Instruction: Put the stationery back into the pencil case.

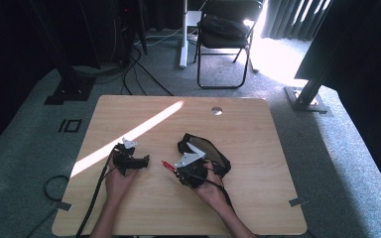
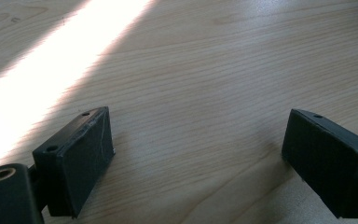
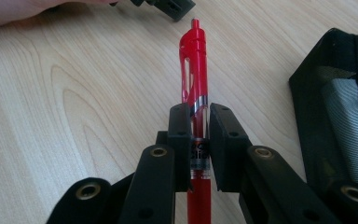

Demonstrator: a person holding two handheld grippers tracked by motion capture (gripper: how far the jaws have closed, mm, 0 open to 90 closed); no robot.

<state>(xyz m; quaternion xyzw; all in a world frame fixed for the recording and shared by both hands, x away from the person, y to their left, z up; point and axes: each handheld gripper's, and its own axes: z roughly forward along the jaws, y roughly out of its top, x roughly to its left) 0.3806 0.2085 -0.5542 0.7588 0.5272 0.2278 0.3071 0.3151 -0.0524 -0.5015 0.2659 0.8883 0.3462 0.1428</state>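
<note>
Now right tool [image 3: 199,135] clamps red pen [image 3: 195,70] between its pads, pen running lengthwise along jaws, clicker end sticking out well past tips, above wooden surface [image 3: 74,93]. Black pouch [image 3: 349,93] lies just beside right tool, on its right in right gripper view. Left tool [image 2: 196,154] stands wide, nothing between pads, only bare surface with sunlit stripe [image 2: 51,60] ahead. High view: left tool [image 1: 138,161] near pen tip [image 1: 166,164], apart from it.

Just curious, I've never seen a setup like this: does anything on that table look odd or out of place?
Nothing looks spilled or broken. The right tool grips a red pen beside an open black pouch. A bright sun streak crosses the table.
</note>
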